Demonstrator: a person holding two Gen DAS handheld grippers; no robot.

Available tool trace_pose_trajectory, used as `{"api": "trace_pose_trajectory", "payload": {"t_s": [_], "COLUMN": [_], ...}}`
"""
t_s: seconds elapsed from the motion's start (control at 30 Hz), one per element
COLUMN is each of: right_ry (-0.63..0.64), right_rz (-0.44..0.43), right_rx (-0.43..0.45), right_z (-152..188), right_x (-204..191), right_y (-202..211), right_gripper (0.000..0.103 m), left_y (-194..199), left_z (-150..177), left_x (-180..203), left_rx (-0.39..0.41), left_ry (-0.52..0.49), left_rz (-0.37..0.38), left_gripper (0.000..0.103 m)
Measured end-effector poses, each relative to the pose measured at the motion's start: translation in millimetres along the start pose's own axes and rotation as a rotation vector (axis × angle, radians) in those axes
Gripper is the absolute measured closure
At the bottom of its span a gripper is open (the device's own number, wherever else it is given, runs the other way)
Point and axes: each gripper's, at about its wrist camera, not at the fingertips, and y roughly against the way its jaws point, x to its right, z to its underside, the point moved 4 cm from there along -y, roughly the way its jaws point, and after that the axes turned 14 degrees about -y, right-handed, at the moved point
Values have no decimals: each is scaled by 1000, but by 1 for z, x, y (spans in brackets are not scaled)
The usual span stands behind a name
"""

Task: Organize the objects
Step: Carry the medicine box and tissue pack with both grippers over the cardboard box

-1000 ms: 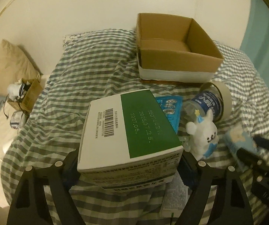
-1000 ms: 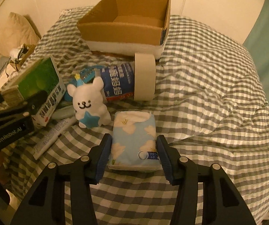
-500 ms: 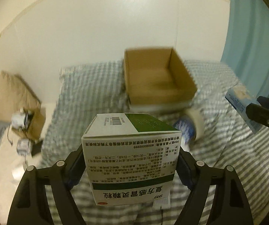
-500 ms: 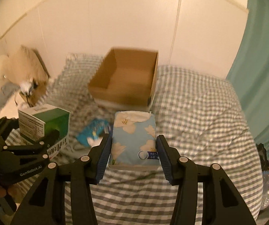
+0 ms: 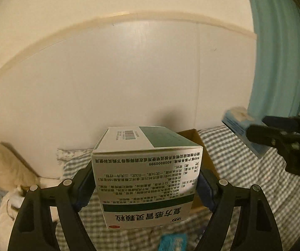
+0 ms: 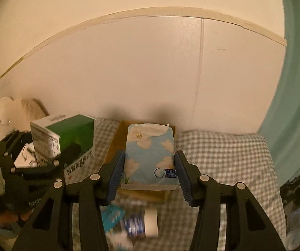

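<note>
My left gripper (image 5: 146,185) is shut on a white-and-green medicine box (image 5: 146,175) and holds it in the air above the checked bed. The box also shows in the right wrist view (image 6: 64,140). My right gripper (image 6: 150,171) is shut on a blue flowered tissue pack (image 6: 150,154), also lifted. The pack shows at the right of the left wrist view (image 5: 240,125). An open cardboard box (image 6: 113,148) sits on the bed behind both held things, mostly hidden; its corner shows in the left wrist view (image 5: 191,135).
On the checked bedspread (image 6: 223,161) below lie a roll of tape (image 6: 151,221), a blue-labelled bottle (image 6: 134,226) and a blue packet (image 6: 112,217). The white wall (image 5: 129,73) is straight ahead, a teal curtain (image 6: 296,104) on the right, pillows (image 5: 7,163) on the left.
Both grippers have lifted their loads off the bed and tilted up toward the wall. The cardboard box has dropped low in both views and is now mostly hidden behind the held things.
</note>
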Motion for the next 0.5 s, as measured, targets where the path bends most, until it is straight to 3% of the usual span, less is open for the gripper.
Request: {"api": "trace_pose_trajectory", "payload": {"t_s": [0.17,0.37,0.5], "right_ry": [-68,-142,-155], "right_rz": [-6,3,-2], "right_rx": [-42,-136,-160], "right_z": [-25,-14,-9], "right_x": [14,38,42], "right_y": [-82,-168,-197], "right_gripper": [54,54,54], "left_y": [-64,-124,-124], "left_z": [1,19,27], "left_x": [1,7,18], "left_rx": [-41,-102,-37], "left_ry": [15,18,-98], "left_rz": [34,63,39], "left_gripper": [19,19,19]}}
